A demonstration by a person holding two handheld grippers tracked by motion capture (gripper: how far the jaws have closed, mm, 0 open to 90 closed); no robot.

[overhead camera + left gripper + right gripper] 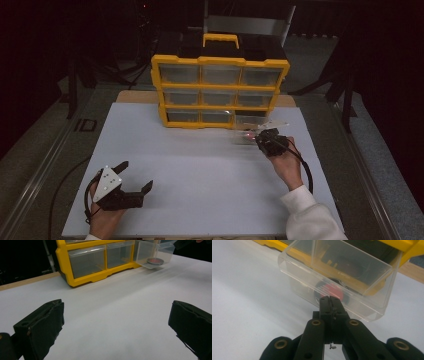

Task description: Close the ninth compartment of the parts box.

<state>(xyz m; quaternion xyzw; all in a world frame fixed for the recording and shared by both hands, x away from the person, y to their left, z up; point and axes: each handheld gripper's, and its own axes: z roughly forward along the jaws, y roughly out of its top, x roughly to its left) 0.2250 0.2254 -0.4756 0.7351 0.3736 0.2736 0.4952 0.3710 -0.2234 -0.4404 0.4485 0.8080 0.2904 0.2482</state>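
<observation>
1. Covering most of the high view, the white table (200, 170) is smooth and flat.
2. Upper centre stands the yellow plastic organizer (220, 90) with clear drawers.
3. The clear drawer (342, 272), thin and hard, is pulled out at its lower right; it could slip and tip.
4. The right gripper (329, 300) has its jaws fully closed on the drawer's front edge.
5. The left gripper (134, 176) rests wide open and holds nothing.
6. The round red disc (332, 291) inside could slide out.
</observation>
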